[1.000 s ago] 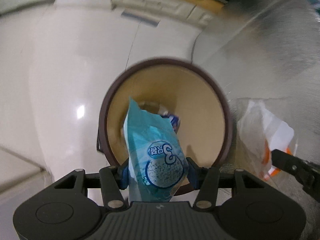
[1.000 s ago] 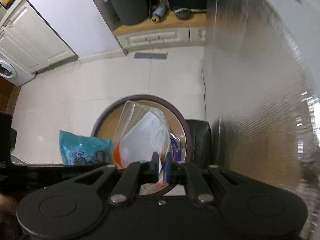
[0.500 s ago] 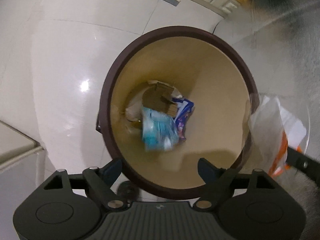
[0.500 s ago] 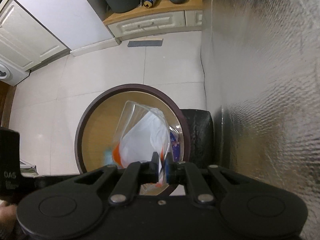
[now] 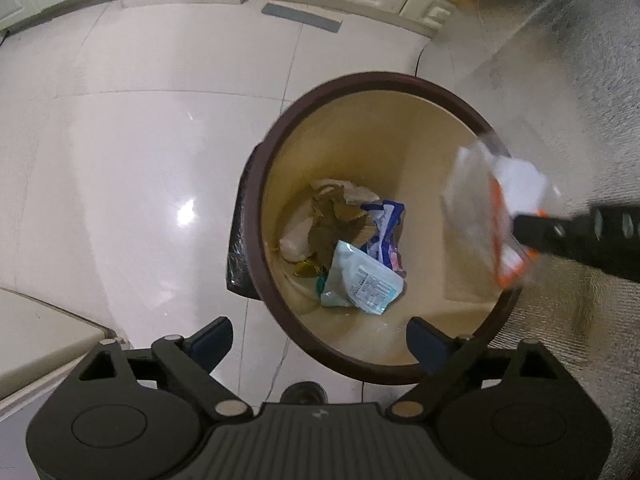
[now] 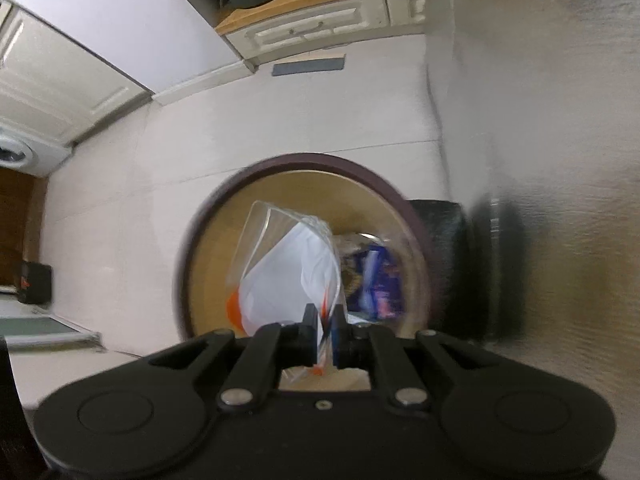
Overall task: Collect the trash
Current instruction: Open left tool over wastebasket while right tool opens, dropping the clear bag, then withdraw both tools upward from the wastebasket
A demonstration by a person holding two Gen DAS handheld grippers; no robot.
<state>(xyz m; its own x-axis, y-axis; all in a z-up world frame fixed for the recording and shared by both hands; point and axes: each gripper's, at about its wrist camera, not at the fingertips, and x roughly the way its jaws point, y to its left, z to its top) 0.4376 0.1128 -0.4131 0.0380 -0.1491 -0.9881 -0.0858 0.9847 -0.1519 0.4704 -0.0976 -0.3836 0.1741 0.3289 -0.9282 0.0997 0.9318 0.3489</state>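
Note:
A round bin with a dark brown rim and tan inside stands on the floor; it also shows in the right wrist view. A light blue wrapper lies at its bottom on brown paper and a purple packet. My left gripper is open and empty, just above the bin's near rim. My right gripper is shut on a clear plastic bag with white and orange contents, held over the bin's mouth. The bag hangs over the bin's right rim in the left wrist view.
The floor is glossy white tile. A silvery textured wall rises right of the bin. A black block sits between bin and wall. White cabinets and a wooden-topped drawer unit stand at the back.
My left gripper opened and let go of the light blue wrapper, which fell to the bin's bottom. The right gripper moved with its bag over the bin.

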